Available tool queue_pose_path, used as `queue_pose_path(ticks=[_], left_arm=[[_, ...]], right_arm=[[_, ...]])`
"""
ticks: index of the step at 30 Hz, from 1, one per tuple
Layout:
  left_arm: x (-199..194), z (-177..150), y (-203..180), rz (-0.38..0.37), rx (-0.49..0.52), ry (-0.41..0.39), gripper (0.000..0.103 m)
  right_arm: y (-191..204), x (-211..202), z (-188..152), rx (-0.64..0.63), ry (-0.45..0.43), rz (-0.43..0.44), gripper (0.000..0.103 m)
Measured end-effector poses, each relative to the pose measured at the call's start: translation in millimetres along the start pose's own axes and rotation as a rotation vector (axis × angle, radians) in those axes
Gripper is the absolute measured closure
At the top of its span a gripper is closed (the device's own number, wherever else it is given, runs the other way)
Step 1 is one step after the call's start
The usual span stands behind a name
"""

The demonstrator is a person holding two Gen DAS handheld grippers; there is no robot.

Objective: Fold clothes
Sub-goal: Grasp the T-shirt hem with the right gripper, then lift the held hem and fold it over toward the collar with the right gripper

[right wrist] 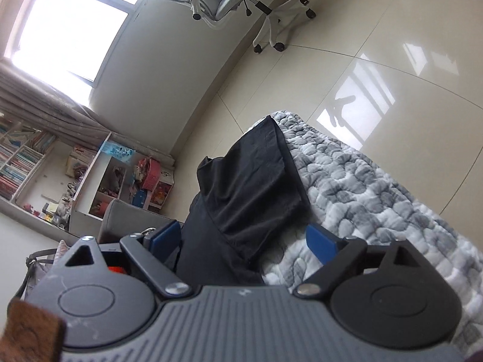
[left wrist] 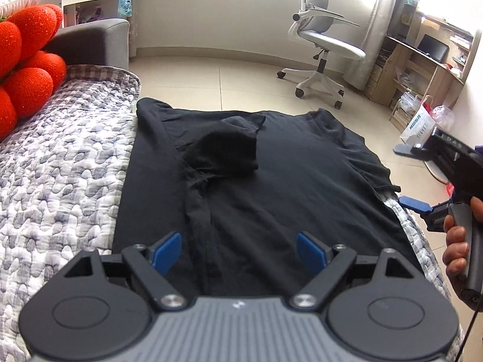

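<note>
Black shirt [left wrist: 256, 187] lies flat on the bed [left wrist: 60, 157], one sleeve folded in. Both the left gripper [left wrist: 240, 249] and right gripper [right wrist: 244, 241] hover with fingers open and empty above it, so most folds remain.

1. Left claw [left wrist: 240, 252] pointed down-forward, blue pads [left wrist: 311, 252] spread wide, nothing gripped between them.
2. Right claw [right wrist: 244, 242] rolled hard sideways, pads apart, not clamping anything.
3. Right claw also visible from the left wrist view, person's hand [left wrist: 459, 241] wrapped round its handle.
</note>
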State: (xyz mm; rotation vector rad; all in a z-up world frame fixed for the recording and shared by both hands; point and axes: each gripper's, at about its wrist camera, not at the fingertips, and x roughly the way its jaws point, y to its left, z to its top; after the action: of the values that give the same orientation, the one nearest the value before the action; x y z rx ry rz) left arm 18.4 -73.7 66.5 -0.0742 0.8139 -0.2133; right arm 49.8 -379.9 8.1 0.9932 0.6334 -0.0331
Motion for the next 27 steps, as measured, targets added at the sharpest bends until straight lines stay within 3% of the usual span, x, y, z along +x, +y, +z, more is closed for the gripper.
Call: queue_pose_path(ticks=[4,7,8,9,12,19,22,27], left_arm=[[1,6,21,-0.021,-0.065,0.013,0.018],[1,8,28,-0.038,-0.085,0.022,0.018],[2,8,29,-0.042,-0.087,0.025,0.018],[1,8,30,-0.043,-0.084,0.027,0.018],[0,11,35,-0.047,-0.095,0.023,0.018],[4,15,56,-0.065,-0.194,0.047,0.018],[2,18,70,-0.071,-0.261,0.046,0.018],[-7,22,106,-0.082,-0.423,0.015,0.018]], right_arm=[[6,8,-2,-0.021,-0.049,-0.048,0.025],[11,15,0,-0.042,-0.073,-0.093,0.059],[13,16,-1,-0.058,-0.086,-0.113,0.086],[16,17,-1,-0.077,-0.103,-0.135,0.099],[30,14,-5,-0.146,-0.168,-0.127,0.099],[96,16,-29,-0.467,-0.28,-0.073,0.099],[131,26,-51,-0.628,-0.273,-0.031,0.099],[184,64,-105,-0.905,-0.188,0.028,0.099]])
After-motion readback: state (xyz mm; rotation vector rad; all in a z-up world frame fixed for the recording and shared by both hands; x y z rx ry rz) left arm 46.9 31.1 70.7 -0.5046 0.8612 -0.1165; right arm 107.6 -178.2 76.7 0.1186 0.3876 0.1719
